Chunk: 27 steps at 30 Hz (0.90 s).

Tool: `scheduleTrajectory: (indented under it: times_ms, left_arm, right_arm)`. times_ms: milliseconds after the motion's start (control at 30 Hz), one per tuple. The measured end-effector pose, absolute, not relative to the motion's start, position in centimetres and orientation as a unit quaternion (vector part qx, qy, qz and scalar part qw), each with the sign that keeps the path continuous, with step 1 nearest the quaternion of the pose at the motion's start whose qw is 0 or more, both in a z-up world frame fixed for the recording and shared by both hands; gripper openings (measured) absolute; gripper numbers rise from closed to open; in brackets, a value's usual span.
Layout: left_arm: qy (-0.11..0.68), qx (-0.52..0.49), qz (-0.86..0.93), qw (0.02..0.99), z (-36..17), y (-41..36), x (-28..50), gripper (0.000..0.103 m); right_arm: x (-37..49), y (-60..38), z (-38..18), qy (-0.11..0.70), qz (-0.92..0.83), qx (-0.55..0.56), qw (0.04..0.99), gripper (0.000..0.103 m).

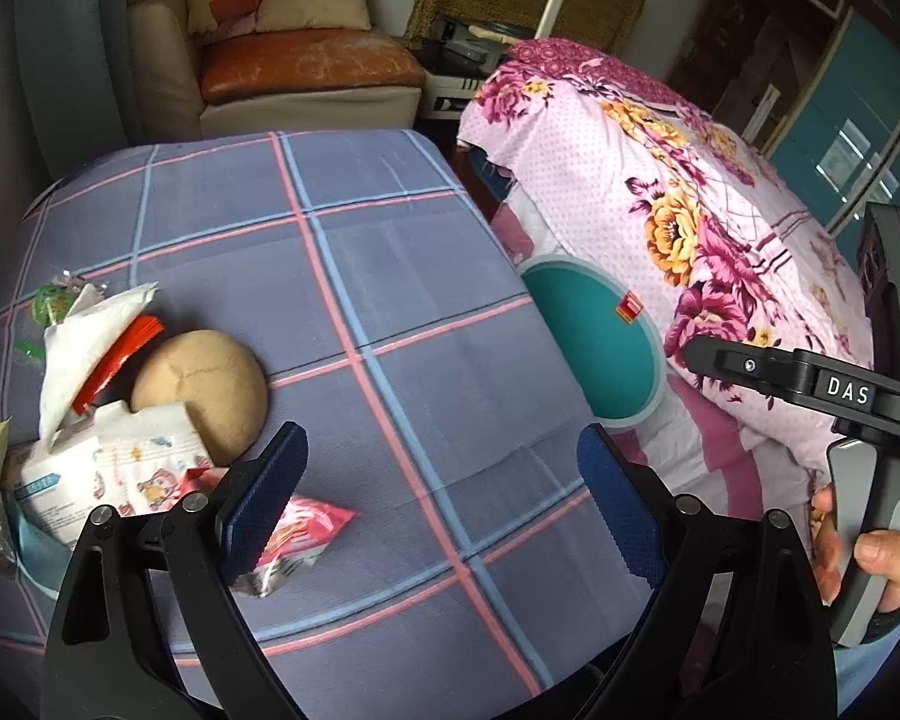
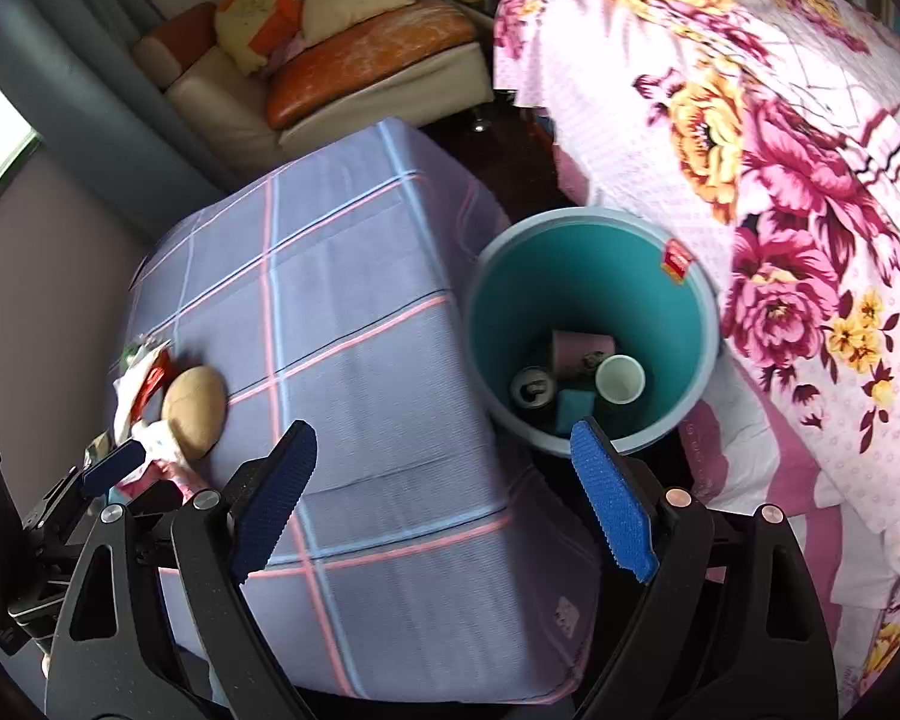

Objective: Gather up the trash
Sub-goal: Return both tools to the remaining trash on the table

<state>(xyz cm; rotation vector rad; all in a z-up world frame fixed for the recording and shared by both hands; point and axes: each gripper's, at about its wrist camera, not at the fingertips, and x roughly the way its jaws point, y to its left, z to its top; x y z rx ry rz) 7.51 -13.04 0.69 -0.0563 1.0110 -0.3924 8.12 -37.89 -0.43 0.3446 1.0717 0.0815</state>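
Observation:
A pile of trash lies at the left of the checked table (image 1: 390, 276): a pink snack wrapper (image 1: 297, 531), a printed tissue pack (image 1: 120, 468), a white napkin (image 1: 84, 336), an orange-red packet (image 1: 123, 354), a round bun (image 1: 201, 390) and a green wrapper (image 1: 51, 303). My left gripper (image 1: 444, 498) is open and empty, its left finger just over the pink wrapper. My right gripper (image 2: 444, 498) is open and empty above the table edge beside the teal bin (image 2: 594, 276). The bin holds a can (image 2: 533, 387), a white cup (image 2: 620, 378) and a pink cup (image 2: 576, 351).
A bed with a pink floral quilt (image 2: 780, 180) runs along the right, close against the bin. A sofa with cushions (image 1: 306, 66) stands beyond the table. The right gripper's body and the hand holding it (image 1: 870, 480) show at the right of the left wrist view.

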Motion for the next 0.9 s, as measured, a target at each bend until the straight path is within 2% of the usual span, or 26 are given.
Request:
scheduleTrajectory:
  times_ms: [400,733,900]
  left_arm:
    - [0.475,-0.057,-0.121,0.87,0.5,-3.4,3.7,0.092]
    - [0.479,-0.059,-0.067,0.873,-1.0,5.5,2.2,0.092]
    - [0.473,-0.064,-0.056,0.877,-1.6,9.7,1.5,0.092]
  right_arm:
    - [6.9,-27.6,0.5,0.525,0.108,0.1,0.838,0.083]
    - [7.1,-19.9,-0.9,0.554,0.147,0.057,0.817,0.083]
    - [7.0,-15.8,-1.4,0.562,0.166,-0.002,0.81,0.083]
